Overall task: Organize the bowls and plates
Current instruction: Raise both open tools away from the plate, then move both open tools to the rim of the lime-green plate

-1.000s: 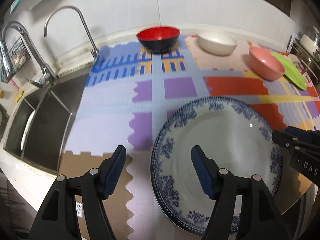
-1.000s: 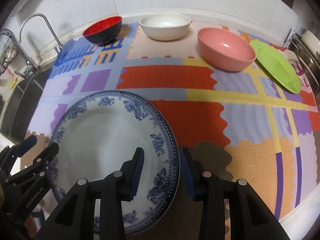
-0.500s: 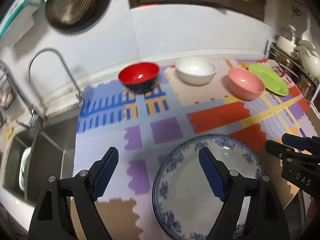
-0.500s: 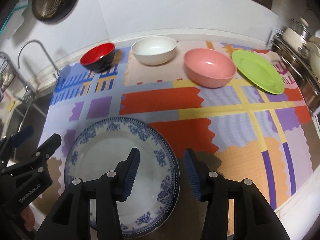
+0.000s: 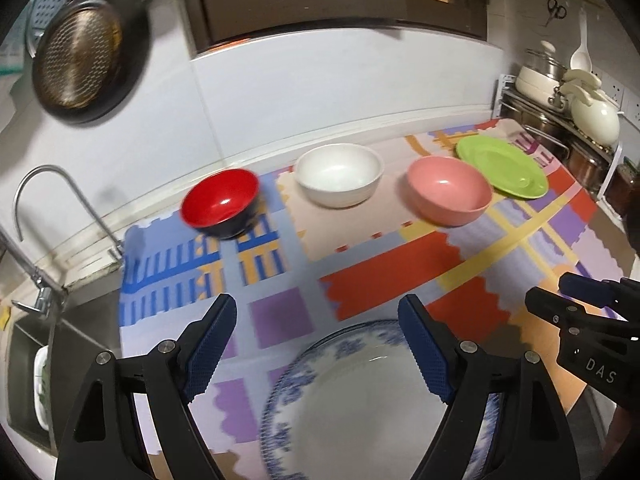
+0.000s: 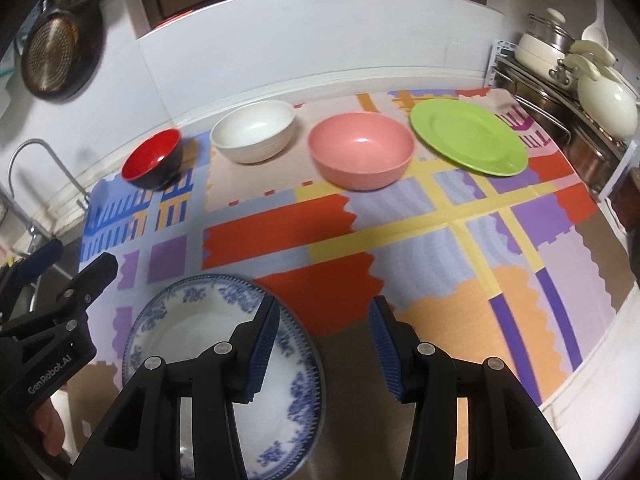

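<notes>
plates and bowls lay on a counter under a colourful puzzle-edged foam mat (image 6: 440,248). the blue-and-white plate (image 6: 192,344) was round, shallow and glossy, with a floral blue rim; it lay flat below the left gripper (image 5: 320,344) and under the left finger (image 6: 262,350) of the right gripper (image 6: 324,350). both grippers were released, fingers spread wide and grasping nothing. far ahead of the fingers stood a row: a red bowl (image 6: 152,158) with black outside, a white bowl (image 6: 254,130), a matte pink bowl (image 6: 360,148) and a flat green plate (image 6: 468,136). all bowls opened upward. round shapes showed no long axis.
</notes>
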Motion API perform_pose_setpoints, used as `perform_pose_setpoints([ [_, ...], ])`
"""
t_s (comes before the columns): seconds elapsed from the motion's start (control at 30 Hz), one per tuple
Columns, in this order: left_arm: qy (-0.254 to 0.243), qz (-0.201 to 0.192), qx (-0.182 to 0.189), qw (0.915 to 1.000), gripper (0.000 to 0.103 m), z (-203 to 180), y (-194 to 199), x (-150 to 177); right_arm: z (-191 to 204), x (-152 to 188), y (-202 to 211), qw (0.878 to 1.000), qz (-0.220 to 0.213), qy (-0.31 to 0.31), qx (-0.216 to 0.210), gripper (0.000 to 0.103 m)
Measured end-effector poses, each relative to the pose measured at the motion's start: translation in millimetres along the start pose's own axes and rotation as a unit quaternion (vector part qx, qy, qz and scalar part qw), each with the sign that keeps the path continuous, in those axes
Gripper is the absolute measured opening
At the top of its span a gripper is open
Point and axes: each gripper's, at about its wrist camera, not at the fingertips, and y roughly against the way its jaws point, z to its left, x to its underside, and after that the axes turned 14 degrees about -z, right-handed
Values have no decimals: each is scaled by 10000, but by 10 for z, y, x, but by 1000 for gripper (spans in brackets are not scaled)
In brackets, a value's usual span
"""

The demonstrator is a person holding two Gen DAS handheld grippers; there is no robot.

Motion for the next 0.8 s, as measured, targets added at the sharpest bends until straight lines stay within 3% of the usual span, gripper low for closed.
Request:
perform_pose_setpoints([
  [0.5,12,-192,61,9998,83,-906,-254,-529,-936,-543,-109,9994,-272,182,-124,48],
  [0.8,-72,-18,271,9996,83,-1360,-592,-859,-1453,-842,-273,9994,-327,121,-66,48],
])
